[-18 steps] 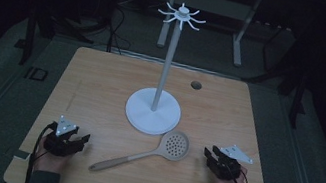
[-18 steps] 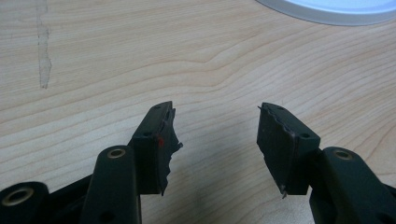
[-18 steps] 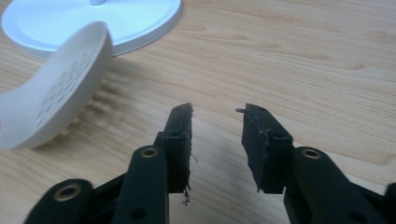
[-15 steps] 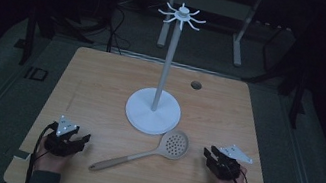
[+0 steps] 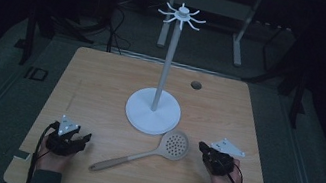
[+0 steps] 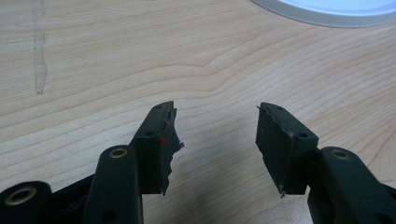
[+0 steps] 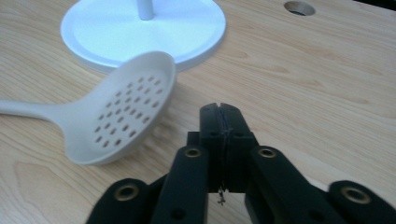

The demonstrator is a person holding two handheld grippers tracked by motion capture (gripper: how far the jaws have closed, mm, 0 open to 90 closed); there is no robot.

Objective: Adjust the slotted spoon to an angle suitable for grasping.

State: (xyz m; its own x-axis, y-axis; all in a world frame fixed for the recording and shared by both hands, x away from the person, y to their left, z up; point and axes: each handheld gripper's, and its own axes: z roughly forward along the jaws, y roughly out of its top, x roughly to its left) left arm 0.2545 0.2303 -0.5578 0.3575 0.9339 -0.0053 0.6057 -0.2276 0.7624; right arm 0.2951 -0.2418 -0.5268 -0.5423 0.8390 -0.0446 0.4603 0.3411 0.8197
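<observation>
A white stand [image 5: 163, 74] with a ring of hooks [image 5: 182, 15] at its top rises from a round base [image 5: 137, 110] in the middle of the table. A pale slotted spoon [image 5: 176, 145] lies flat in front of the base, its handle [image 5: 118, 160] running toward the front left. My left gripper [image 5: 85, 137] rests at the front left, open with nothing between its fingers [image 6: 161, 140]; bare wood lies ahead. My right gripper [image 5: 202, 146] rests at the front right, shut on nothing [image 7: 223, 113], just right of the spoon's bowl [image 7: 122, 112].
The wooden table [image 5: 102, 81] has a small round hole [image 5: 196, 85] at the back right, also in the right gripper view as the hole [image 7: 299, 7]. The stand's base [image 6: 327, 10] edges the left gripper view. Dark floor and frame legs lie beyond the table.
</observation>
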